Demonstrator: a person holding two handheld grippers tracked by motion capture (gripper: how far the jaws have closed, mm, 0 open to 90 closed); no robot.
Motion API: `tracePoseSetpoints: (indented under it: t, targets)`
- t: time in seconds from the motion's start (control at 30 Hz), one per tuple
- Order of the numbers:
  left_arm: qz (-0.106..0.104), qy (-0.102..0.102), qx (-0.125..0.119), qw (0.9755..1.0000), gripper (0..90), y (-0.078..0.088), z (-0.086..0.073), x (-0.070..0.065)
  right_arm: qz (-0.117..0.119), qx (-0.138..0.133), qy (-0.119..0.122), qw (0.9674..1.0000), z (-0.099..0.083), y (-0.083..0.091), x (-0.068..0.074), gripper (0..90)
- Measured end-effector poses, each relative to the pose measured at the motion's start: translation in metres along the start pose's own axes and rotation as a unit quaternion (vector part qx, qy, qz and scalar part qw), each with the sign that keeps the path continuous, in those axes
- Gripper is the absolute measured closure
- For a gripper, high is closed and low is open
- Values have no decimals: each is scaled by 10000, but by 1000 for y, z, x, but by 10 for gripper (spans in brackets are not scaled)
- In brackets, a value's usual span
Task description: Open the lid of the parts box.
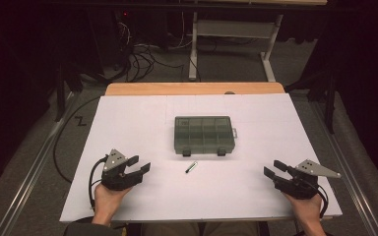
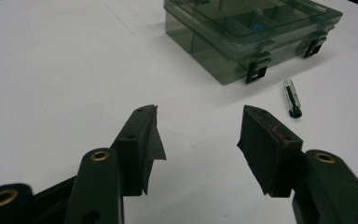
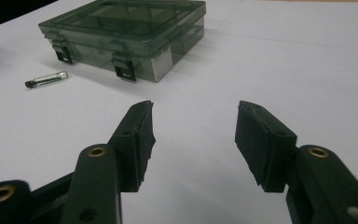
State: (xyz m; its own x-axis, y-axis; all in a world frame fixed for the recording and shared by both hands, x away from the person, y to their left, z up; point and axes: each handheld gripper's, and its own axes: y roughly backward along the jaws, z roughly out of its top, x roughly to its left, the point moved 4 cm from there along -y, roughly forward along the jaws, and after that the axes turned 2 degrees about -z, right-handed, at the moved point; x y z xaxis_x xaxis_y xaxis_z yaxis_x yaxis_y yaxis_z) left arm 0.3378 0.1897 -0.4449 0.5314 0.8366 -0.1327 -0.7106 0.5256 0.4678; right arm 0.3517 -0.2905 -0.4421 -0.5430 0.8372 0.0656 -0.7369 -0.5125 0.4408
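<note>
Left hand (image 1: 109, 196) enters from the bottom edge of the high view and rests low over the near left part of the white table surface (image 1: 142, 123), forearm pointing away from the person. It carries the left gripper (image 1: 139, 165), a black two-jaw tool with a grey three-cornered plate on top, aimed inward and slightly forward toward the table's middle. Its jaws stand spread wide, nothing between them and nothing touching the pads; in the left gripper view the bare white surface shows through the gap.

Right hand (image 1: 306, 202) mirrors this at the near right, wrist angled so the right gripper (image 1: 274, 168), same black build with grey plate, points inward to the left. Its jaws are also spread wide and hold nothing; the right gripper view shows bare table between the pads.

Smoky translucent grey plastic compartment box (image 1: 204, 135), rectangular, lid down, with two black latches on its near side, lies at the table centre, well apart from both grippers. A small clear cylindrical vial with a black cap (image 1: 191, 167) lies on its side just in front of the box, near the left latch, apart from the box, roughly between the two grippers and closer to the left one.
</note>
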Motion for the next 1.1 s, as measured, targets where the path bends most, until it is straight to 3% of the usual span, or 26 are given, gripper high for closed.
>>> tracePoseSetpoints:
  t: [0.1,0.23,0.73,1.1]
  targets:
    - [-22,-4,-63,10000,461,0,1,0,0,1,-12,10000,0,0,0,500]
    - [3,-16,-63,10000,461,1,1,0,26,-23,-207,9998,1,1,-3,506]
    - [20,-7,-135,9999,461,2,1,-1,172,-78,-108,9998,1,1,-2,519]
    - [47,87,-175,9998,469,3,2,1,-8,-227,-85,9997,5,3,0,532]
